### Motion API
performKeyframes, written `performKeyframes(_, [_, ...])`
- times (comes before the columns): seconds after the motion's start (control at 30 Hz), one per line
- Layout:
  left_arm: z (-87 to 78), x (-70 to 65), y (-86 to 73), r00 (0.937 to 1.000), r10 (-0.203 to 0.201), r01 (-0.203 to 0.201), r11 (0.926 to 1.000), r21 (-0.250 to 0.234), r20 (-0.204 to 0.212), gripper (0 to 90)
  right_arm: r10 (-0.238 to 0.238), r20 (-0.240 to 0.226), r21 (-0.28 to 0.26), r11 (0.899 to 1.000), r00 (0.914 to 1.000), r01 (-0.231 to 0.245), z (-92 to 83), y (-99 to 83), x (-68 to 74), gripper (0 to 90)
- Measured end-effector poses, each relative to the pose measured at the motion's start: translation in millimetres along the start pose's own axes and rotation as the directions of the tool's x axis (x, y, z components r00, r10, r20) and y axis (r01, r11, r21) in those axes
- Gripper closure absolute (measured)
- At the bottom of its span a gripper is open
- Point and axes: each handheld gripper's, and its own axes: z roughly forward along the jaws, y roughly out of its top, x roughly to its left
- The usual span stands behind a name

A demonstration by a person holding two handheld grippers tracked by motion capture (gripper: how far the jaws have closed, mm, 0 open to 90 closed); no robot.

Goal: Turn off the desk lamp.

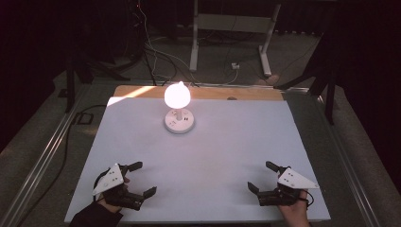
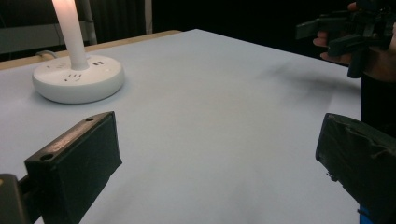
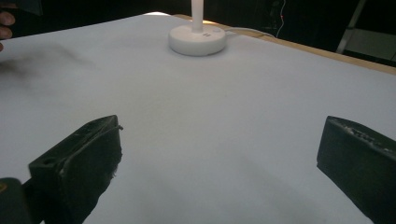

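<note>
A lit lamp with a glowing round bulb (image 1: 177, 94) stands on a white round socket base (image 1: 179, 121) at the back middle of the white table sheet (image 1: 208, 151). The base (image 2: 78, 80) and its white stem sit at the upper left of the left gripper view; the base (image 3: 197, 39) lies top centre in the right gripper view. My left gripper (image 1: 143, 178) rests open near the front left corner, jaws wide apart and empty (image 2: 215, 158). Near the front right, my right gripper (image 1: 261, 175) is open too, nothing between its jaws (image 3: 219, 158). Both point inward toward the table's middle.
A wooden tabletop edge (image 1: 142, 91) shows behind the white sheet. Cables and a white desk frame (image 1: 231, 33) lie on the dark floor beyond. Metal rails (image 1: 42, 151) run along both sides of the table. The other hand and gripper (image 2: 355, 32) appear at upper right.
</note>
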Motion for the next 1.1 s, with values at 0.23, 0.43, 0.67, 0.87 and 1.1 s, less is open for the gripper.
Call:
performKeyframes(0.23, [0.4, -0.9, 0.0, 0.9999, 0.01, -0.01, 0.9999, 0.005, 0.008, 0.5, -0.007, -0.008, 0.006, 1.0, 0.9999, 0.007, 0.4, 1.3, 2.0, 0.0])
performKeyframes(0.43, [1.2, -2.2, 0.3, 0.9998, 0.016, -0.016, 0.9997, 0.017, 0.015, 0.5, -0.007, -0.007, 0.001, 1.0, 0.9999, 0.007, 0.1, 1.8, 2.8, 0.0])
performKeyframes(0.67, [2.2, -5.4, 4.5, 0.9992, 0.008, -0.009, 0.9998, 0.016, 0.038, 0.5, -0.004, -0.005, -0.002, 1.0, 1.0, 0.004, 0.3, 2.9, 4.3, 0.0])
performKeyframes(0.87, [4.4, -3.4, 11.0, 0.9981, -0.015, 0.013, 0.9995, 0.027, 0.06, 0.5, -0.01, -0.001, -0.017, 1.0, 0.9999, 0.01, -0.8, 5.3, 9.0, 0.0])
performKeyframes(1.1, [8.5, -2.2, 22.5, 0.9976, 0.011, -0.014, 0.9987, 0.048, 0.068, 0.5, -0.016, 0.003, -0.024, 1.0, 0.9999, 0.016, -0.6, 6.0, 10.1, 0.0])
